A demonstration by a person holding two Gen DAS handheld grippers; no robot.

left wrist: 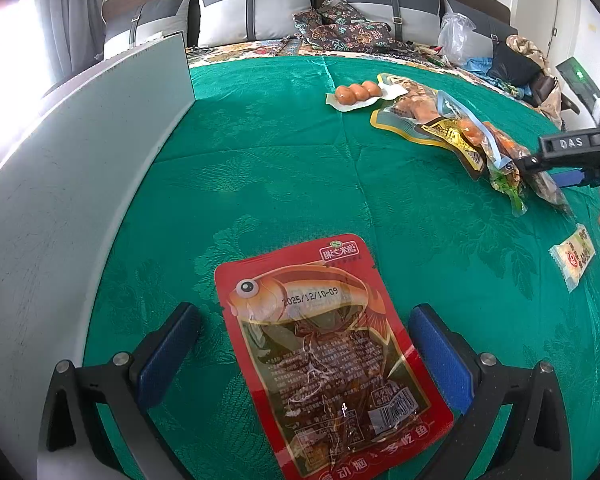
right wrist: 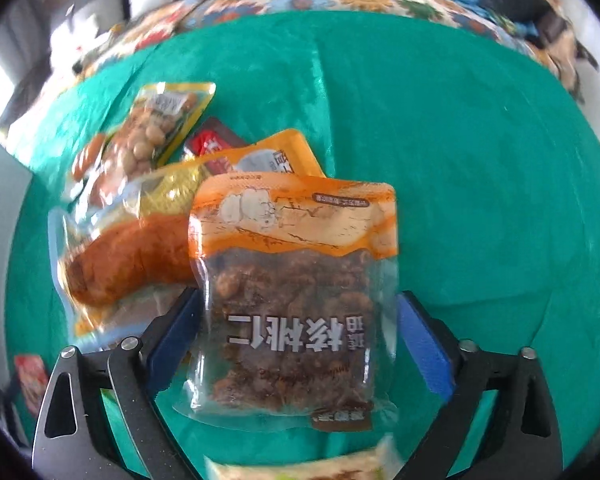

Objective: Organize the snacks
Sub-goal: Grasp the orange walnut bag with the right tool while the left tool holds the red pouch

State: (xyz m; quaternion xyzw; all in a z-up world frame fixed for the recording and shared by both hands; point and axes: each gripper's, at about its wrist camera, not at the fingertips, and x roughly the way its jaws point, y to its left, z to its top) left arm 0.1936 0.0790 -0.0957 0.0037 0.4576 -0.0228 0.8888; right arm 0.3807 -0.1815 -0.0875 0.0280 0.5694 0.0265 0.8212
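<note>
So the red fish pouch, stamped 2025/12/10-09, lies flat on the green cloth between the left hand-held gripper's spread-apart fingers. Right hand-held gripper, marked DAS, sits wide apart around the walnut pouch reading 核桃仁.

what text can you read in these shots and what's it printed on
"2025/12/10-09": date stamp on the red fish packet.
"多吃鱼": bottom edge of the same packet; its fine print is too small to read.
"DAS": on the right tool, seen from the left wrist view.
"核桃仁": large white characters, upside down, on the orange walnut bag.
Labels on the other piled packets and the small yellow wrapper are too blurred to read.
</note>
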